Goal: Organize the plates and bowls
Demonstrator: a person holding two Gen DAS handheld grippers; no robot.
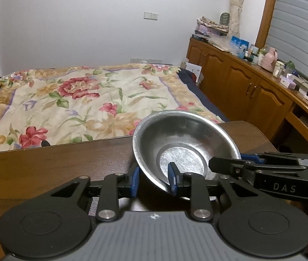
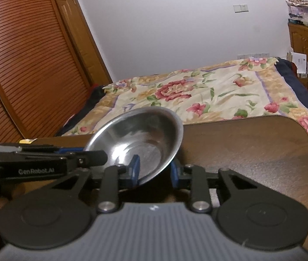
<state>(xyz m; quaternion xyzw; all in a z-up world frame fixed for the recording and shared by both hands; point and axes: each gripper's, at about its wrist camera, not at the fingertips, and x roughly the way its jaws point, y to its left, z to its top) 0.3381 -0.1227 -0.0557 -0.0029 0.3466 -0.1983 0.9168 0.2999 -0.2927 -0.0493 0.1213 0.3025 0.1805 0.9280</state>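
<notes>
Left gripper [image 1: 154, 179] straddles the near rim of a steel bowl [image 1: 182, 139]: one blue pad inside the wall, one outside, jaws narrowed to about the rim's thickness, so it looks clamped on. Right gripper [image 2: 154, 171] does the same on its side of the steel bowl [image 2: 141, 134], with the wall between its pads. Both have hold of one bowl, tilted, above or just on the dark wooden table [image 1: 56, 163]; contact underneath can't be confirmed. No plates, other bowls, rack or stack visible in either view. My read: early or mid task, one bowl in hand and not yet placed; destination unknown. Floral bedspread [image 1: 78, 100] beyond the table edge.
</notes>
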